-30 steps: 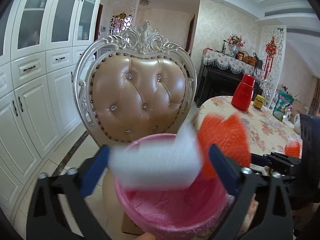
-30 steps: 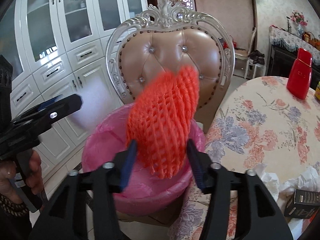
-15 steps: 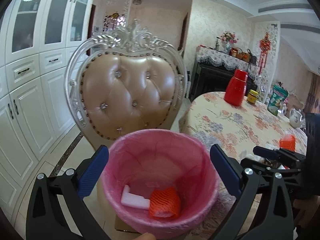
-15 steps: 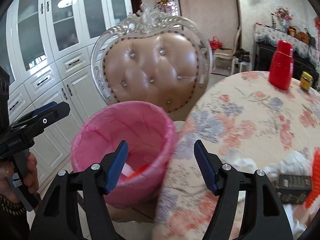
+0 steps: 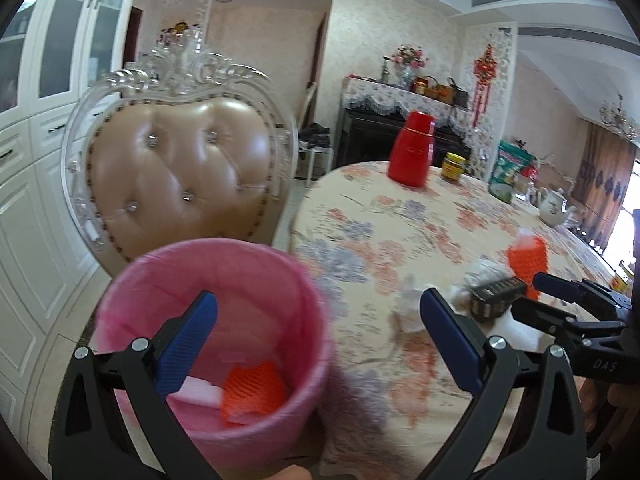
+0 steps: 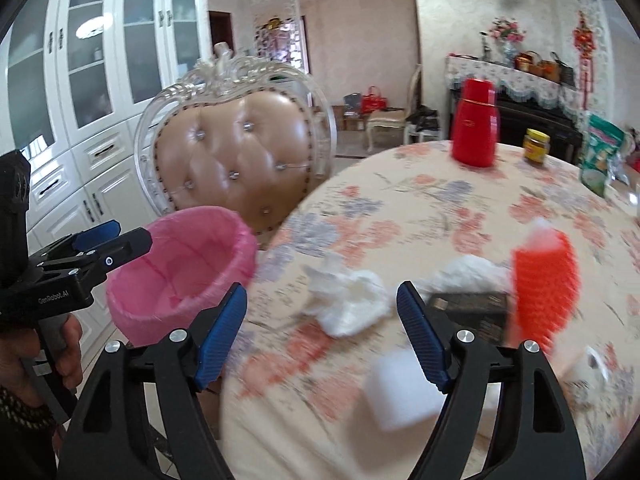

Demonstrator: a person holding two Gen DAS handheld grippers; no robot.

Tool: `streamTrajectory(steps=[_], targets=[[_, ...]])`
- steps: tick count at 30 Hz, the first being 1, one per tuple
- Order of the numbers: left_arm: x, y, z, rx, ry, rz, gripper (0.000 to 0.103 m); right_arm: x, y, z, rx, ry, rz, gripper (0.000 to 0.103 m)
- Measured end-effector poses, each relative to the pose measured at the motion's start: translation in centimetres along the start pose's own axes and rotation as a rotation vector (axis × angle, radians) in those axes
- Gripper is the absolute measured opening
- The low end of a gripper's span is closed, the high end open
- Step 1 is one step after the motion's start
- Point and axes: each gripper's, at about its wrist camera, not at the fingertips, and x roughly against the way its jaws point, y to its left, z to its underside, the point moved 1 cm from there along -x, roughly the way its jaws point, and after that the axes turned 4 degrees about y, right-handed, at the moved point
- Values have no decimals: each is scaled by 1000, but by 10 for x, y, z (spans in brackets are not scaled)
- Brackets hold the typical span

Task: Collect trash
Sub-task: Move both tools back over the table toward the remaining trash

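Tabletop (image 6: 440,208), round, floral cloth; curved near edge sweeping from lower centre up past bin in right wrist view, far side crowded. Clear cloth between rim and trash cluster, wide enough for approach from the near side. Tufted chair (image 5: 180,168) upright just beyond tabletop edge, behind bin; white cabinets (image 6: 80,80) along the left wall, strip of floor between.

Pink-lined bin (image 5: 216,320) beside tabletop edge, in front of chair, mouth unobstructed. Inside, at bottom: orange foam net (image 5: 254,386) lying beside white foam piece (image 5: 200,392), touching.

Left gripper (image 5: 318,344) over the bin's right rim and tabletop edge, released, nothing between blue pads. Right gripper (image 6: 322,336) over tabletop near its edge, spread wide, jaws just now opening further, nothing clamped; crumpled white tissue (image 6: 348,300) seen between pads, untouched.

Remaining trash on tabletop, clustered near right side: second orange foam net (image 6: 544,288) upright, dark small box (image 6: 468,312) just left of it, second tissue wad (image 6: 468,272) behind box, white foam block (image 6: 400,392) nearest the rim, blurred.

Far end: red flask (image 6: 476,124), yellow-lidded jar (image 6: 536,146), well apart from trash.
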Motion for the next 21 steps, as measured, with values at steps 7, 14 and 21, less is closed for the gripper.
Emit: streamTrajectory(steps=[7, 14, 21], targets=[[-14, -46, 10, -54, 26, 64, 98, 22, -49, 25, -68, 16, 77, 75], [-28, -97, 16, -131, 48, 141, 98, 42, -94, 48, -131, 35, 136, 77], [-45, -138, 25, -174, 88, 198, 98, 58, -134, 69, -195, 47, 181, 79]])
